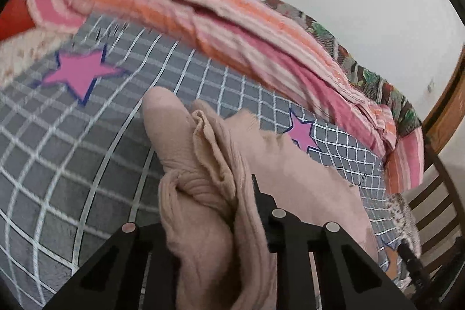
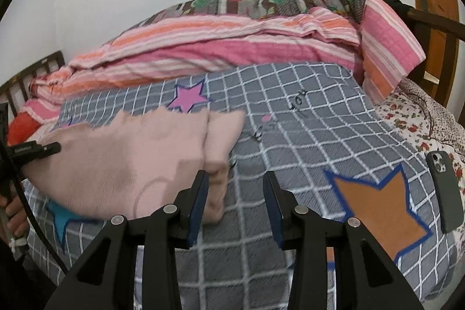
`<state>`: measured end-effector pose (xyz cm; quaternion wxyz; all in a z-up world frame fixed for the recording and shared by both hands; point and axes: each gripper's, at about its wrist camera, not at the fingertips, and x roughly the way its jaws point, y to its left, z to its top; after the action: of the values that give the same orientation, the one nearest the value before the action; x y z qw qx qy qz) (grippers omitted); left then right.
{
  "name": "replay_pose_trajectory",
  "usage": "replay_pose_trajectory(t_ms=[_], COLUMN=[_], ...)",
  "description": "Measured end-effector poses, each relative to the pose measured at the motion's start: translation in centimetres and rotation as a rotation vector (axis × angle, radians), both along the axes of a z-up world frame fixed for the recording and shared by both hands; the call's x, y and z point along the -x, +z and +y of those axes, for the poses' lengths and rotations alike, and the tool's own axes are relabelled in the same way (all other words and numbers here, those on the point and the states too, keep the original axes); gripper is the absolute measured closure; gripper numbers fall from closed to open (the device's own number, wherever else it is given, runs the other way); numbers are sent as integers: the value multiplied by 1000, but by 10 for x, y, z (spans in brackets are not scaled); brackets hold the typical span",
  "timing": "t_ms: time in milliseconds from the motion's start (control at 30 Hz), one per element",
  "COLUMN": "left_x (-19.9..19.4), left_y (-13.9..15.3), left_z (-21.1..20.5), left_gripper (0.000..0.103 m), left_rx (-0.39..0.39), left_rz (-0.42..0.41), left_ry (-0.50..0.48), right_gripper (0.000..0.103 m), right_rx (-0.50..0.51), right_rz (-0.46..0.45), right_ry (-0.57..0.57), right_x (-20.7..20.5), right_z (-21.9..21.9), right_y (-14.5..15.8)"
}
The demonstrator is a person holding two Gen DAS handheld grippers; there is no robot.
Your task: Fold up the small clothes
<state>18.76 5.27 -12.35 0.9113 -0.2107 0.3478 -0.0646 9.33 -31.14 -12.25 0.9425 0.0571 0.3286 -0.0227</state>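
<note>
Pale pink garment [image 2: 139,159], grey white-checked bedsheet [image 2: 290,124]

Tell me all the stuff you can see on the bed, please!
pink garment: one, pale pink, on the checked sheet, bunched in the left claw.
checked sheet: one, grey with white lines and coloured stars, covering the bed.
striped blanket: one, pink and orange, heaped along the far side by the wall.
flowered quilt: one, brown, green and grey, behind the blanket.
flowered sheet: one, cream with red flowers, at the right edge.
phone: one, dark grey, near the right edge.
left claw: one, black, shut on the pink garment.
right claw: one, black with blue pads, open, empty.
</note>
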Motion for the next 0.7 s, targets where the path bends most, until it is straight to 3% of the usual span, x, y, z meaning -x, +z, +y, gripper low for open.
replay_pose_trajectory(t_ms=[333, 567, 700], left_x=[-12, -18, -13], left_y=[58, 62, 45], left_z=[-92, -167, -214], left_gripper=[85, 85, 85], left_rx=[-222, -274, -280], left_rz=[-93, -110, -84], left_ry=[-86, -205, -289], right_gripper=[65, 65, 65], right_rx=[11, -11, -7], right_rz=[-22, -14, 0], right_ry=[-46, -99, -127], right_x=[17, 39, 49], right_z=[-39, -74, -90], right_y=[10, 12, 10])
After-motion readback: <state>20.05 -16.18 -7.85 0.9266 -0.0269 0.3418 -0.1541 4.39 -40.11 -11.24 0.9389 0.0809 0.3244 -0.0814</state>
